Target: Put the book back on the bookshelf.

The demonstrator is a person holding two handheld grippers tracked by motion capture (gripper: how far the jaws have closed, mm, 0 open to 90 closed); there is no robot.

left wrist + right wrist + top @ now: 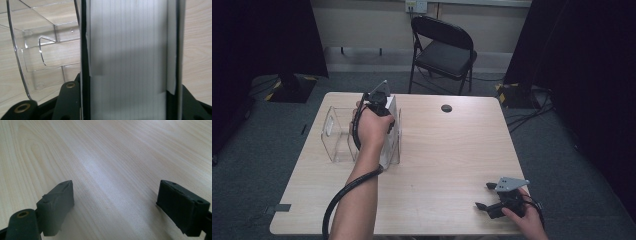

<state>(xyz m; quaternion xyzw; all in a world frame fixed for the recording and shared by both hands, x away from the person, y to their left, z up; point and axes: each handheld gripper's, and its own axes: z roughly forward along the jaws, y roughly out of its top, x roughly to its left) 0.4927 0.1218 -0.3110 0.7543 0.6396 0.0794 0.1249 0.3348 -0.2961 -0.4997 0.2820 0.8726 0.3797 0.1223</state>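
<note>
A thick white book (130, 50), its ribbed page edge framed by thin dark covers, stands upright at the right end of a clear plastic file holder (336, 136) on the left half of the wooden table (447, 150). My left gripper (379, 104) reaches down onto it from above and is shut on it, one black jaw against each cover. In the left gripper view the gripper (130, 102) has the book between its jaws, and the holder's clear wall (37, 57) curves off to the left. My right gripper (484, 196) rests near the table's front right corner. Its jaws (115, 202) are open over bare wood.
A black folding chair (444, 50) stands behind the table. A small dark round disc (446, 108) sits near the table's far edge. Cables lie on the floor at the right (527, 112). The left gripper's cable (344, 192) trails along the forearm.
</note>
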